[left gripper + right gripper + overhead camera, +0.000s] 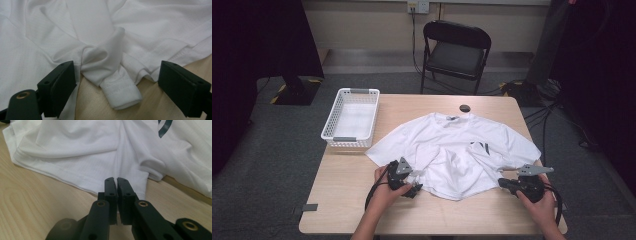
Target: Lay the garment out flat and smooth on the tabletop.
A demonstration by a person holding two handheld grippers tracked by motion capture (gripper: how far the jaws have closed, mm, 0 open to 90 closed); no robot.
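White T-shirt (457, 150) rumpled at counter (342, 190) centre. Left tool (117, 82) at 7 o'clock, jaws spread wide around twisted hem tab (122, 95). Right tool (116, 195) at 4 o'clock, clenched empty at hem edge. Risk — left closing on bunched layers, dragging shirt crooked.
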